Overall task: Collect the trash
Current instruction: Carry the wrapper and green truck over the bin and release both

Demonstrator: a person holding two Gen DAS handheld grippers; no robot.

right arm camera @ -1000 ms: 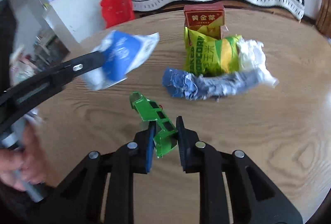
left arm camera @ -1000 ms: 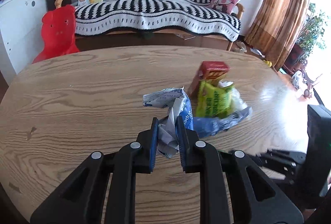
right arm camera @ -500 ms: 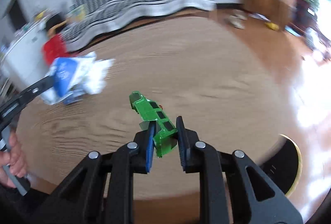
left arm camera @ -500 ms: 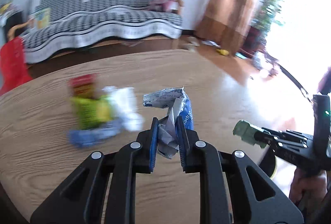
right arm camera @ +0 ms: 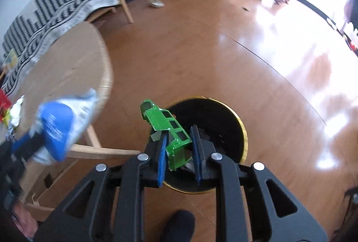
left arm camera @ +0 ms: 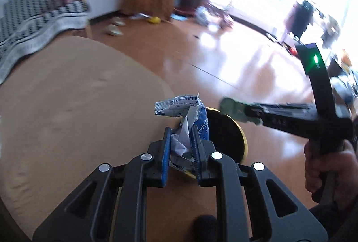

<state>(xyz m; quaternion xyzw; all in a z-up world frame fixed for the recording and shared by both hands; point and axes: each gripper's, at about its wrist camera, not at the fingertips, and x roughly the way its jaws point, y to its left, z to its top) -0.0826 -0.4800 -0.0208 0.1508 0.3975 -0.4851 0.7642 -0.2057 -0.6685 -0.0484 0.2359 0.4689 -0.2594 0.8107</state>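
Note:
My left gripper (left arm camera: 180, 148) is shut on a crumpled blue and white wipes wrapper (left arm camera: 185, 121), held over the table's edge above a black bin with a yellow rim (left arm camera: 226, 136). My right gripper (right arm camera: 179, 152) is shut on a flattened green carton (right arm camera: 167, 128), held right above the open bin (right arm camera: 223, 128) on the floor. In the left wrist view the right gripper (left arm camera: 243, 111) with the green carton shows at the right. In the right wrist view the blue wrapper (right arm camera: 58, 123) shows at the left, blurred.
The round wooden table (right arm camera: 73, 63) is at the left, with more trash (right arm camera: 11, 114) left on it. A striped sofa (right arm camera: 58, 2) stands behind. The shiny wooden floor (right arm camera: 268, 63) spreads to the right. A dark foot (right arm camera: 179, 224) is below the right gripper.
Both grippers have swung right, away from the trash pile on the table, and now hang by the floor bin. Each keeps its hold on its piece.

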